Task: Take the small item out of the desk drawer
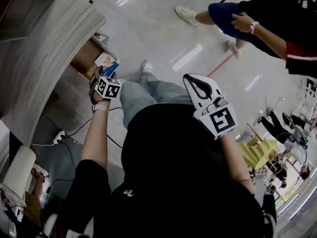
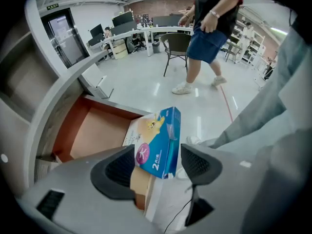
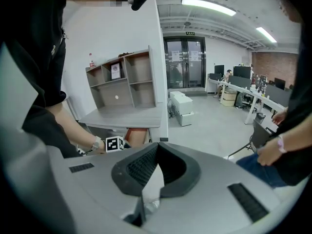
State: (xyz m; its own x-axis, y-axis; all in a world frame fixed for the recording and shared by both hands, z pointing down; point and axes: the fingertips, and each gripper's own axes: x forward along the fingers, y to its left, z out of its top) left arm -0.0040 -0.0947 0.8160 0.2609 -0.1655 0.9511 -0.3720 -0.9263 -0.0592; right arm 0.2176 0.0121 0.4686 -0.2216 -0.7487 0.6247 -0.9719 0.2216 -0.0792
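Observation:
A small blue box (image 2: 159, 141) stands tilted at the front right corner of the open desk drawer (image 2: 92, 130), whose inside is brown. My left gripper (image 2: 158, 164) is open around the box's near end. Its left pad (image 2: 119, 167) sits close beside the box, and a gap shows before the right pad (image 2: 197, 165). In the head view the left gripper (image 1: 99, 76) points into the drawer (image 1: 84, 61) at the box (image 1: 107, 62). My right gripper (image 1: 189, 79) is held up over my lap, shut and empty. Its jaws meet tip to tip (image 3: 156, 149).
The grey desk top (image 1: 49, 58) overhangs the drawer, with a cubby shelf (image 3: 124, 79) on it. A person in blue shorts (image 1: 233, 14) stands on the floor beyond, near a chair (image 2: 175, 45). Cables (image 1: 74, 130) run along the floor under the desk.

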